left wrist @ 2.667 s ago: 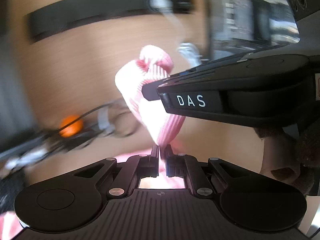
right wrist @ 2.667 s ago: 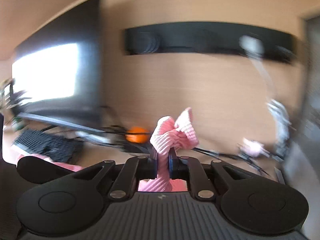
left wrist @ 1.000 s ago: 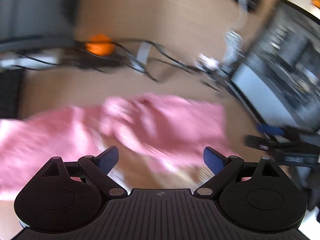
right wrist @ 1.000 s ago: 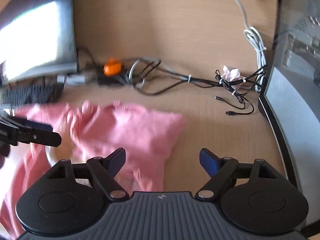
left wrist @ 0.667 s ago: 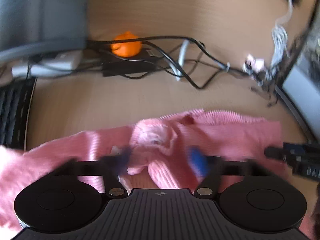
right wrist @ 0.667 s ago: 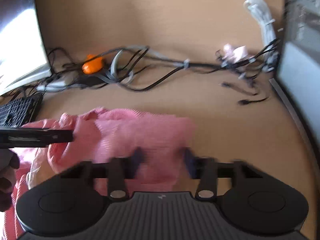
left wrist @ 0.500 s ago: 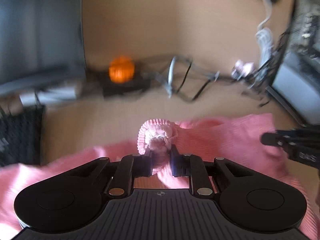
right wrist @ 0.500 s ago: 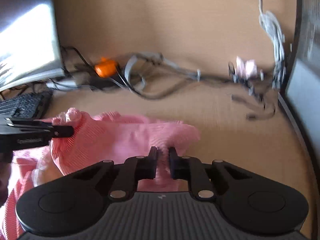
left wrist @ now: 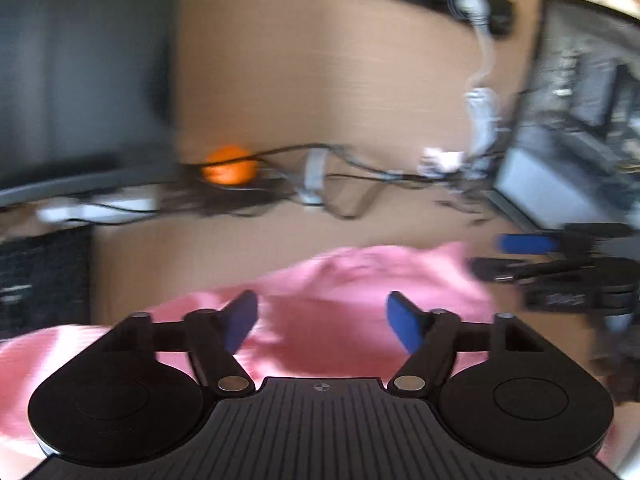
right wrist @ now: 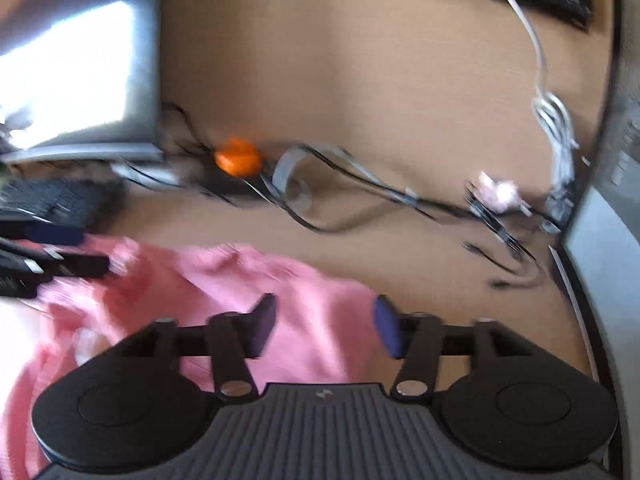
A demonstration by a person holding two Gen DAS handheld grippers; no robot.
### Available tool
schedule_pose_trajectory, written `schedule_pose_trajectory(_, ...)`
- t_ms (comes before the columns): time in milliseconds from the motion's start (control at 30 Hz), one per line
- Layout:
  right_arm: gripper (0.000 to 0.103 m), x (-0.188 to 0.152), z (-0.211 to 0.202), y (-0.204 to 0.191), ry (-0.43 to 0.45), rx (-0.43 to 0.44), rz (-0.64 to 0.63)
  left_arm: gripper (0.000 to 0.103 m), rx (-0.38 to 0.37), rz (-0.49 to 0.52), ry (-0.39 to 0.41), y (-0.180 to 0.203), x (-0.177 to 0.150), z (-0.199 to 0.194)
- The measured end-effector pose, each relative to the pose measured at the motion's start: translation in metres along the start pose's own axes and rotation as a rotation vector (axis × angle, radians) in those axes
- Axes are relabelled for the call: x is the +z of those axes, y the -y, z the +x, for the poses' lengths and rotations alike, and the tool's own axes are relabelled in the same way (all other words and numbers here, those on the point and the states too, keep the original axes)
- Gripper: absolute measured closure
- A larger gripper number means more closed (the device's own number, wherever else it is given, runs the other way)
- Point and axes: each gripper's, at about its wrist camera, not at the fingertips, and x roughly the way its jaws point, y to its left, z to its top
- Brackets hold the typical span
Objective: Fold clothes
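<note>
The pink knitted garment (left wrist: 360, 280) lies rumpled on the wooden worktop (left wrist: 320, 80), spread from the left edge of your left wrist view across to its right side, and in the right wrist view (right wrist: 248, 292) it fills the lower left, ending in a corner just beside your right gripper's right finger. Both views are blurred, so the folds cannot be read in detail.

Your left gripper (left wrist: 322, 322) hangs over the cloth with its blue-padded fingers (left wrist: 404, 326) spread wide, nothing between them. Your right gripper (right wrist: 324, 326) is likewise spread apart above the garment's right part, holding nothing. Each gripper shows in the other's camera: the right one (left wrist: 560, 272) at the garment's right edge, the left one (right wrist: 44, 256) at the cloth's upper left.

Beyond the garment, a tangle of black and grey cables (right wrist: 340, 196) runs across the worktop, with an orange object (right wrist: 238, 157) among them near the back. A crumpled pale scrap (right wrist: 496, 192) sits in the cables to the right, and a coiled white cable (right wrist: 554, 120) hangs down the back panel there. A black keyboard (right wrist: 52, 200) lies at the left, below a monitor (right wrist: 76, 76) with a bright screen. A second dark screen (left wrist: 580, 128) stands on the right.
</note>
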Motion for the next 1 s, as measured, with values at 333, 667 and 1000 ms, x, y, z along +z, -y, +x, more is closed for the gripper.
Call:
schedule_pose_trajectory(333,0.043,-0.029,0.060,0.015,-0.136,0.043,0.103,0.018,0.257,-0.007,-0.118,-0.039,-0.018,0.021)
schedule_pose_trajectory(667,0.019,-0.029,0.062,0.001,-0.162,0.049,0.008,0.017,0.361,0.009,-0.149,-0.030,-0.012,0.046)
schedule_pose_trajectory(1000,0.000,-0.014,0.037,0.009,-0.020,-0.209,-0.053,0.008,0.211,0.036,-0.052,-0.021,0.007,0.013)
